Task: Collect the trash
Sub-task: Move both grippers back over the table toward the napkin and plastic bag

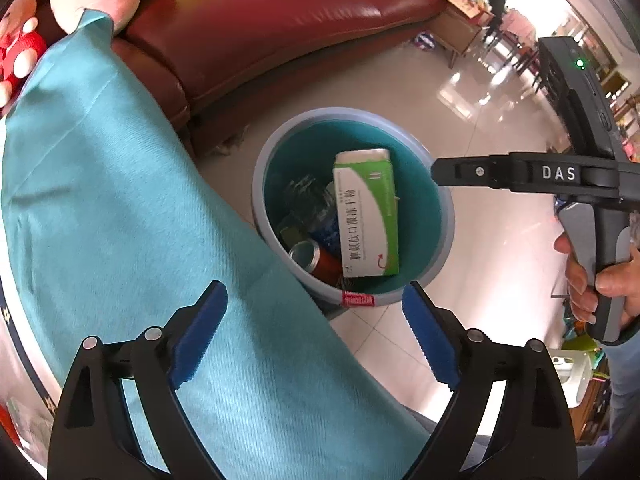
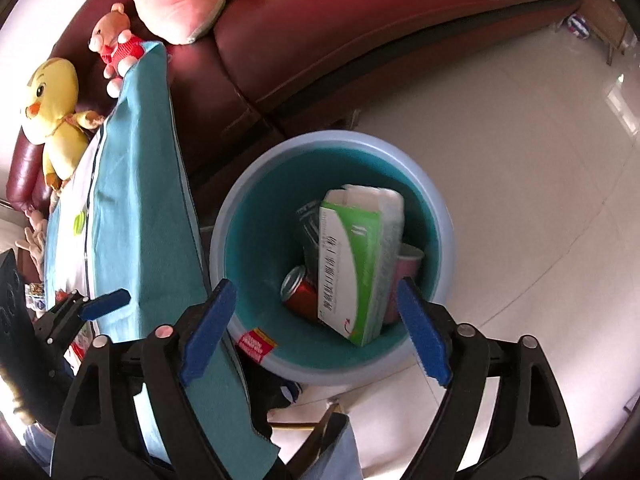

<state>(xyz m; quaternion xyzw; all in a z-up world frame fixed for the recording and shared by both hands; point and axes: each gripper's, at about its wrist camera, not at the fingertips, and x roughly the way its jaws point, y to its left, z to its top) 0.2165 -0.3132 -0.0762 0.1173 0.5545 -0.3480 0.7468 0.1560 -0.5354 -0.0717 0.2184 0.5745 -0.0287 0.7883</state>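
Left gripper [image 1: 314,334]: black triangular arms, silver rivets at pivots, blue ribbed fingers [image 1: 200,332]. Right gripper [image 2: 316,330]: same black frame, same blue ribbed fingers [image 2: 422,330]; white "DAS" lettering on side, green indicator light, grey pistol handle. Bare-skinned hand [image 1: 600,284] on handle.

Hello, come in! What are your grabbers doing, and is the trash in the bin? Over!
Left gripper open, empty. Right gripper open, empty, above bin. Box, can, cup inside. Teal cloth hangs beside bin.
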